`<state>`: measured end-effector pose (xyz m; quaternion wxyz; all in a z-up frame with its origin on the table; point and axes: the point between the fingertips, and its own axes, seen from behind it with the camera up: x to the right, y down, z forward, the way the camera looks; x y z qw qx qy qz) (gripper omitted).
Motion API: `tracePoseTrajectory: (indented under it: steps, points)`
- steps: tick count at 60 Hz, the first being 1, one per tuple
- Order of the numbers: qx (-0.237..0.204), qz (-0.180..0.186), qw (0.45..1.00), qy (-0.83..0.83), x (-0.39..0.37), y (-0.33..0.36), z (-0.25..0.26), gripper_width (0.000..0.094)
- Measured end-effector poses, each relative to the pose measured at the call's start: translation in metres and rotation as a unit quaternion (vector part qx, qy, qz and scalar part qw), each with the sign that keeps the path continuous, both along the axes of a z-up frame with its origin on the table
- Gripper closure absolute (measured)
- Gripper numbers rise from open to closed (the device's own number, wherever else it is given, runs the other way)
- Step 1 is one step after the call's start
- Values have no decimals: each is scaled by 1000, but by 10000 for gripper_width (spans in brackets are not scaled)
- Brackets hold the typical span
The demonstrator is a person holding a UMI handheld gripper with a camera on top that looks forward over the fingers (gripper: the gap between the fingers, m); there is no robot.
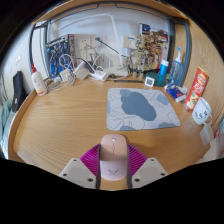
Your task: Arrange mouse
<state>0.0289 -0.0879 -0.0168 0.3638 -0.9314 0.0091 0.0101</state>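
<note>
Wide wooden tabletop (pixel 60 125) fills the scene, cluttered along its far edge with cables, a white bottle (pixel 38 80) toward the far left corner, a blue bottle (pixel 163 72) and packets toward the far right. One grey mouse mat (pixel 142 107) lies right of centre, well clear of the near edge. One mouse (pixel 114 157), pale pink, sits at the near edge between the fingers of the hand-held gripper (pixel 113 172), and the magenta pads (pixel 92 160) look pressed against its flanks: clamped on it, I'd say. It should be light, rigid, smooth-shelled (so a bit slippery), best held low on its two long sides. One mat, one mouse, two bottles.
</note>
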Motion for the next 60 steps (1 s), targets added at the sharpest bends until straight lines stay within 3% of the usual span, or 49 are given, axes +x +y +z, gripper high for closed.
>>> tracePoseTrajectory:
  steps: [5, 13, 18, 30, 36, 42, 51, 60]
  points:
    - [-4, 4, 1000, -5, -2, -1, -1, 641]
    - [-28, 15, 999, -44, -2, -4, 2, 644]
    - [-13, 22, 999, -23, -25, 4, 25, 644]
    - [84, 38, 995, -23, -56, 62, 156, 643]
    - [135, 35, 990, -27, -44, 112, 216, 643]
    - [159, 23, 987, -32, -9, 153, 248, 643]
    - [149, -2, 988, -35, 53, 197, 227, 644]
    - [87, -8, 995, -43, 94, 205, 152, 644]
